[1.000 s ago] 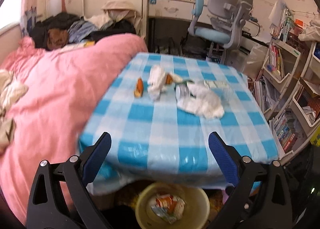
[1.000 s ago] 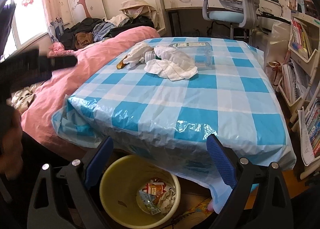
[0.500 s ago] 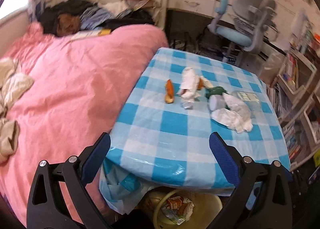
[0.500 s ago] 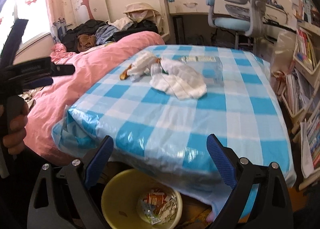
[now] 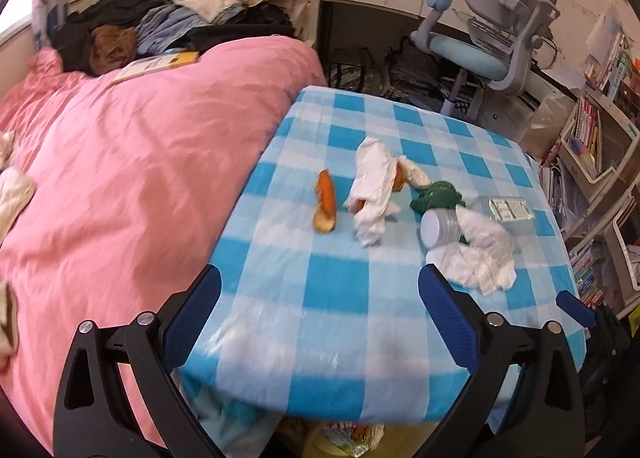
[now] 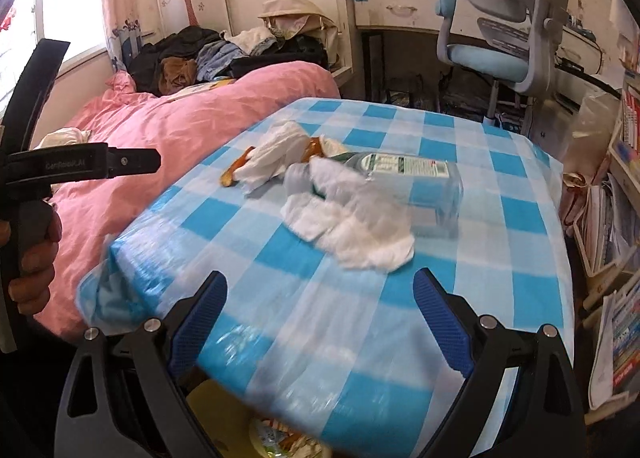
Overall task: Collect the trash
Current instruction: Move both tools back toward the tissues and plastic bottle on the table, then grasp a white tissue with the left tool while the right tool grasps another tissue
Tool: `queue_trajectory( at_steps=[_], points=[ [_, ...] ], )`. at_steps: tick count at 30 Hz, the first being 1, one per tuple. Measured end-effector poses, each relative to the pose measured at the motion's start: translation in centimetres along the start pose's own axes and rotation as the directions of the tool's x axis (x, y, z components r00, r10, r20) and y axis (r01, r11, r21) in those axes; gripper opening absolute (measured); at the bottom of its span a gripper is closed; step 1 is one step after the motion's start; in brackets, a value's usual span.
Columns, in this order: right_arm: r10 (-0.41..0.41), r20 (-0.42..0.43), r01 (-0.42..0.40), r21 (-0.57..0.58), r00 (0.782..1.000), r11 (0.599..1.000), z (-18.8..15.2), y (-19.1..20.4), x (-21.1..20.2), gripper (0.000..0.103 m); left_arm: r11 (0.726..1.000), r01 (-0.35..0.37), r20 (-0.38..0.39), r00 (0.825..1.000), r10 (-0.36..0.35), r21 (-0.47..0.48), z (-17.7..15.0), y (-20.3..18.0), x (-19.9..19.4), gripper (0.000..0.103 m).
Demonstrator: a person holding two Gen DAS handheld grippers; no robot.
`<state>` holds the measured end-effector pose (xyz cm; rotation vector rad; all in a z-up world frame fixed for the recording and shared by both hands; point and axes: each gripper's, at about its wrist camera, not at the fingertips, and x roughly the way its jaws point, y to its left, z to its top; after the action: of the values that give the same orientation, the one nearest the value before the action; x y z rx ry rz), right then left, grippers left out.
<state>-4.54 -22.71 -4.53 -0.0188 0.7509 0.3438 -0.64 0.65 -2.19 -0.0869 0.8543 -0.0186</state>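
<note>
Both grippers (image 5: 320, 290) (image 6: 320, 294) gaping empty over checked table (image 5: 340, 338), tissues (image 5: 372, 189), peel (image 5: 325, 201), bottle (image 6: 404, 181), pink bed (image 5: 140, 177) alongside

black gripper (image 5: 320, 298) frames, ribbed blue finger pads (image 5: 192, 314), silver screws.

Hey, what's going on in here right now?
A person is clearing trash off a table covered in a blue checked cloth, with a gripper in each hand. The left gripper and right gripper are both open and empty, short of the pile. Crumpled tissues, an orange peel and a clear plastic bottle lie untouched. A yellow bin waits below the near edge.
</note>
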Motion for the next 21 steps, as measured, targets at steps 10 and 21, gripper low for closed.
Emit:
queue_trajectory(
  at_steps=[10, 21],
  points=[
    [0.012, -0.045, -0.012, 0.019, 0.999, 1.0, 1.4, -1.8, 3.9, 0.087, 0.984, -0.05, -0.011, 0.999, 0.052, 0.169, 3.3, -5.7, 6.6, 0.095],
    [0.033, -0.123, -0.026, 0.052, 0.992, 0.998, 1.5, -3.2, 6.3, 0.068, 0.965, -0.13, -0.019, 0.99, 0.137, 0.227, 5.6, -6.8, 11.2, 0.08]
  ],
)
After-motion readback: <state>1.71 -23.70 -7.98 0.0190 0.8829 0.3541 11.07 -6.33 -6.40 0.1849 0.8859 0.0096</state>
